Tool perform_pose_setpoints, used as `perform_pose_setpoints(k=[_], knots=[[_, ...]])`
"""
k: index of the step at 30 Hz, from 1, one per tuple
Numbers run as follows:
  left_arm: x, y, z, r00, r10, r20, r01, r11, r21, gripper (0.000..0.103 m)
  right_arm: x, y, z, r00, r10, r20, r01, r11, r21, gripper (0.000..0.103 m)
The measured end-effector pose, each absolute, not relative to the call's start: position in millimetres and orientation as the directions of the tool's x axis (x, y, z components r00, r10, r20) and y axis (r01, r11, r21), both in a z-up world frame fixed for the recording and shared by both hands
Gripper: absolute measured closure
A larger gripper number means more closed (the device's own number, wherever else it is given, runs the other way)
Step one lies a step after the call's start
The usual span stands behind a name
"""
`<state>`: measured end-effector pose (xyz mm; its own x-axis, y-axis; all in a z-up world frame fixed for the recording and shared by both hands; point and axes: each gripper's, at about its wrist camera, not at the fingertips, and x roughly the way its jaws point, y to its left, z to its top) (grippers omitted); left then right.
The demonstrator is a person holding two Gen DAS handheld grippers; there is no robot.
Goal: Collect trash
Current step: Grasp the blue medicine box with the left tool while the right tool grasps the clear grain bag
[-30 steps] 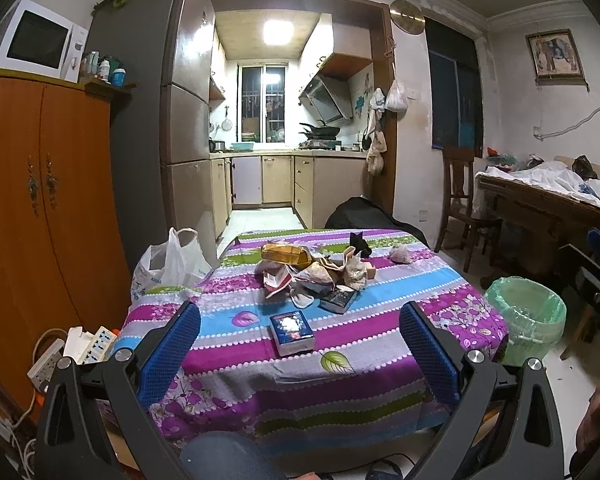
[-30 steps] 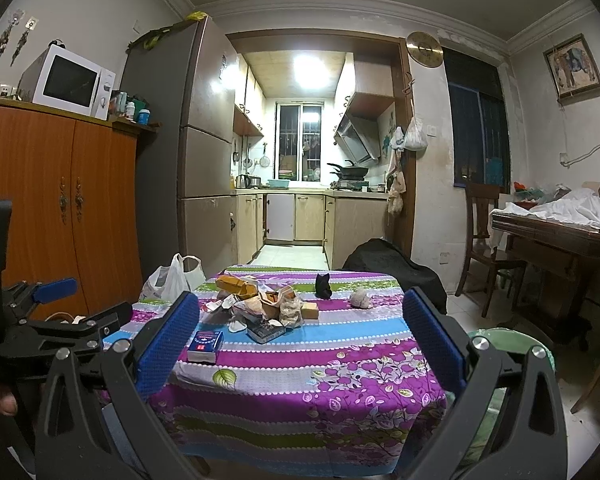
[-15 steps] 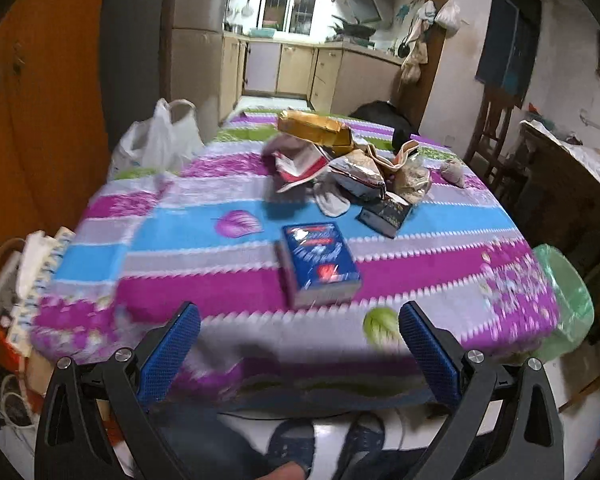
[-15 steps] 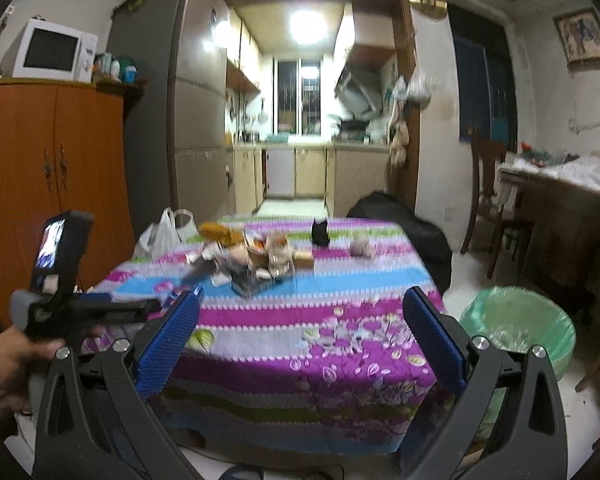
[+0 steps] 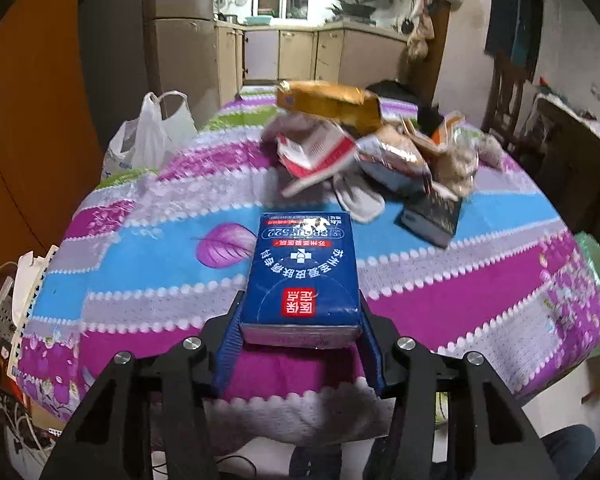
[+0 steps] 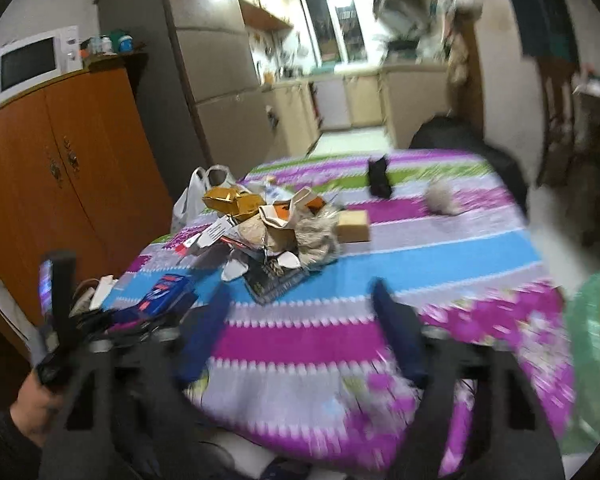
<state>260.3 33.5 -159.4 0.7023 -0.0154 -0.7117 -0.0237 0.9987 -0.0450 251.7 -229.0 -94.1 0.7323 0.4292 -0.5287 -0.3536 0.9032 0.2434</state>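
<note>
Left tongs (image 5: 300, 332) pinch the blue box (image 5: 302, 276) at the bench's near edge; right tongs (image 6: 304, 328), blurred, seem spread and empty. The wrapper pile (image 5: 372, 152) remains uncollected.

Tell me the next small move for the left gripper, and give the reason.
Probably lift the blue packet off the tablecloth, then carry it right toward the green-lined bin. The left gripper has its fingers closed against both sides of the packet's near end, while the packet seems to rest on the cloth. The right gripper is open and empty.
</note>
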Motion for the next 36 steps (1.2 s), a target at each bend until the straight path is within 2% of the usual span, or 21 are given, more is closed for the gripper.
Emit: perform_pose_setpoints(k=[3, 7, 13, 14, 15, 16, 19, 25, 31, 36], knots=[[256, 40, -150, 0.716, -0.018, -0.697, -0.024, 0.998, -0.051, 0.051, 310, -214, -112, 0.669, 0.456, -0.586, -0.344, 0.890, 0.300, 0.048], [254, 47, -144, 0.718, -0.037, -0.695, -0.020, 0.997, -0.073, 0.051, 358, -205, -133, 0.643, 0.411, -0.646, -0.280, 0.912, 0.301, 0.047], [261, 49, -145, 0.716, -0.047, -0.696, -0.017, 0.996, -0.085, 0.051, 380, -195, -142, 0.623, 0.380, -0.683, -0.285, 0.924, 0.254, 0.047], [261, 48, -146, 0.717, -0.049, -0.695, -0.017, 0.996, -0.087, 0.051, 379, -194, -142, 0.625, 0.378, -0.683, -0.291, 0.925, 0.246, 0.049], [261, 47, -146, 0.719, -0.051, -0.694, -0.016, 0.996, -0.090, 0.051, 379, -194, -141, 0.626, 0.380, -0.681, -0.297, 0.923, 0.243, 0.054], [261, 46, -146, 0.719, -0.054, -0.692, -0.014, 0.996, -0.092, 0.051, 377, -194, -139, 0.624, 0.393, -0.676, -0.311, 0.918, 0.246, 0.066], [258, 43, -141, 0.733, -0.055, -0.678, -0.013, 0.995, -0.094, 0.051, 373, -196, -133, 0.638, 0.391, -0.664, -0.333, 0.917, 0.221, 0.073], [250, 32, -111, 0.783, -0.060, -0.620, 0.017, 0.997, -0.075, 0.051, 329, -207, -94, 0.717, 0.387, -0.580, -0.347, 0.920, 0.184, 0.074], [262, -1, -70, 0.802, -0.161, -0.575, 0.123, 0.987, -0.104, 0.051, 280, -229, -43, 0.791, 0.352, -0.500, -0.335, 0.934, 0.127, 0.074], [278, -53, -30, 0.806, -0.261, -0.532, 0.244, 0.964, -0.103, 0.051, 260, -266, -5, 0.836, 0.280, -0.472, -0.270, 0.959, 0.089, 0.074]])
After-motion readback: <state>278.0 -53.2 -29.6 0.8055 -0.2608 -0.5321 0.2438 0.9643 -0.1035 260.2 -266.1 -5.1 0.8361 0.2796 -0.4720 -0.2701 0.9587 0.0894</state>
